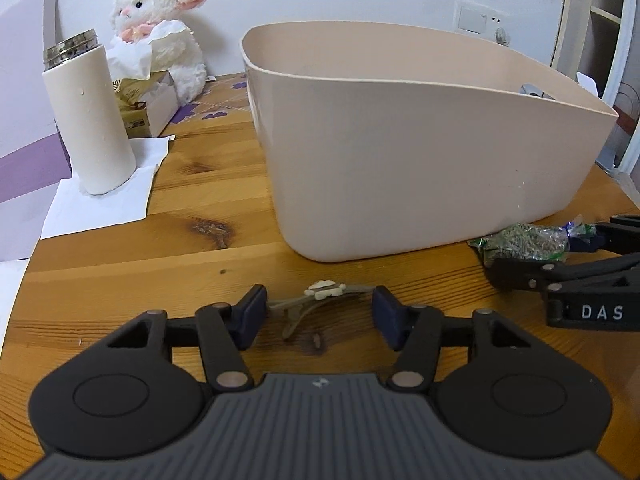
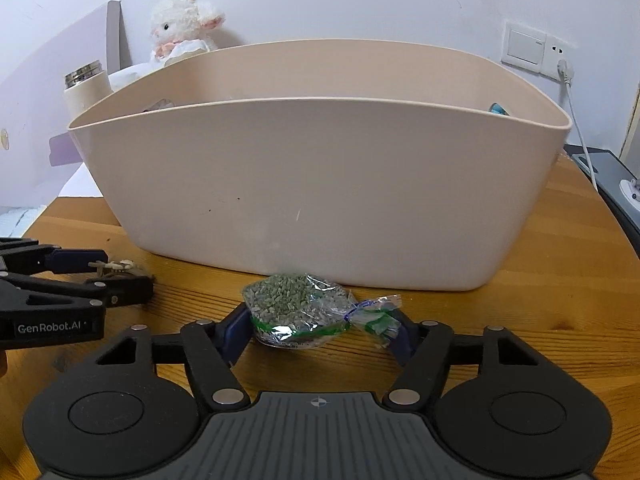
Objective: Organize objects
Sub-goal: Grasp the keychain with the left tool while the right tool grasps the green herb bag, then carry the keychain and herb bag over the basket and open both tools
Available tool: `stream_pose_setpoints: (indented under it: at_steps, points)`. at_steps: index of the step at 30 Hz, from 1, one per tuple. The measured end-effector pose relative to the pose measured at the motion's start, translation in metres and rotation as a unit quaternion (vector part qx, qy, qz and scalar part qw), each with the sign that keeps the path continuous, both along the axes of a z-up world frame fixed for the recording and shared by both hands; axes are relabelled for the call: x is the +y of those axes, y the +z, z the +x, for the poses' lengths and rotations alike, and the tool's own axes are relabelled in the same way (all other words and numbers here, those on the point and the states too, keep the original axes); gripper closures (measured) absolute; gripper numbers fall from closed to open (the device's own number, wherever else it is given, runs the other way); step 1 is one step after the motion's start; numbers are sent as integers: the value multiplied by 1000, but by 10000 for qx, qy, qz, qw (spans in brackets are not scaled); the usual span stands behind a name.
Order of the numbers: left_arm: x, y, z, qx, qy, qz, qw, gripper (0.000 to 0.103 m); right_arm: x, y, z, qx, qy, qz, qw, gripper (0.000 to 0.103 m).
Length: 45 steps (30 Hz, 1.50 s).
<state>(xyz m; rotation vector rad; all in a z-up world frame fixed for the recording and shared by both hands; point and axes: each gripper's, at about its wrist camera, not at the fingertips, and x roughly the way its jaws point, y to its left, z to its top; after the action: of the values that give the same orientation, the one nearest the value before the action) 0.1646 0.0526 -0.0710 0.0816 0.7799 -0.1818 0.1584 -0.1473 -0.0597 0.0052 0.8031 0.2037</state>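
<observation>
1. Bag of green pellets (image 2: 298,306): it is lying on the wooden table (image 2: 520,320) just in front of the beige bin (image 2: 304,196), at 12 o'clock from your right gripper (image 2: 320,330). You are bracketing it with both fingers, whose jaws are standing wide; the left pad is touching the bag's side, while the twisted end (image 2: 378,316) is covering the right pad, so you are not squeezing it.
2. Small hair clip (image 1: 320,300) with pale beads: it is lying on the table between the fingers of your left gripper (image 1: 318,316), at 12 o'clock from the left wrist camera. The jaws are spread apart; the clip's tips are reaching toward both blue pads (image 1: 252,314), though whether they are touching cannot be told.
3. Beige bin: it is standing beyond both grippers, at about 1 o'clock in the left wrist view; items inside are barely peeking over the rim.
4. In the left wrist view, your right gripper (image 1: 532,254) is appearing at 3 o'clock, with the pellet bag (image 1: 524,242) between its fingers.
5. Cream flask (image 1: 90,120) and plush lamb (image 1: 164,36): they are standing at 10 and 11 o'clock, well apart from the bin.
</observation>
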Motion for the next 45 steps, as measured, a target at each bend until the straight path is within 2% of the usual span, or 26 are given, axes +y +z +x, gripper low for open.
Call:
stream_pose_setpoints:
  at_steps: [8, 10, 11, 21, 29, 36, 45]
  points:
    - [1, 0, -7, -8, -40, -8, 10000, 44, -8, 2, -7, 37, -55, 117, 9999, 51]
    - [1, 1, -9, 6, -43, -22, 10000, 44, -10, 2, -11, 26, -52, 134, 9999, 86]
    - [0, 1, -10, 11, -45, -29, 10000, 44, -12, 2, -12, 36, -73, 115, 9999, 89]
    - [0, 3, -17, -2, -3, -20, 10000, 44, -18, 2, -18, -4, -72, 135, 9999, 91]
    - [-1, 10, -21, -106, -10, -47, 9999, 44, -14, 12, -31, -227, 88, 40, 9997, 91]
    - [-4, 32, -31, -374, -120, -62, 9992, 44, -17, 40, -51, -587, 249, 18, 9980, 91]
    - [-10, 77, -43, -854, -219, -7, 9961, 44, -27, 87, -64, -1085, 248, 97, 9937, 91]
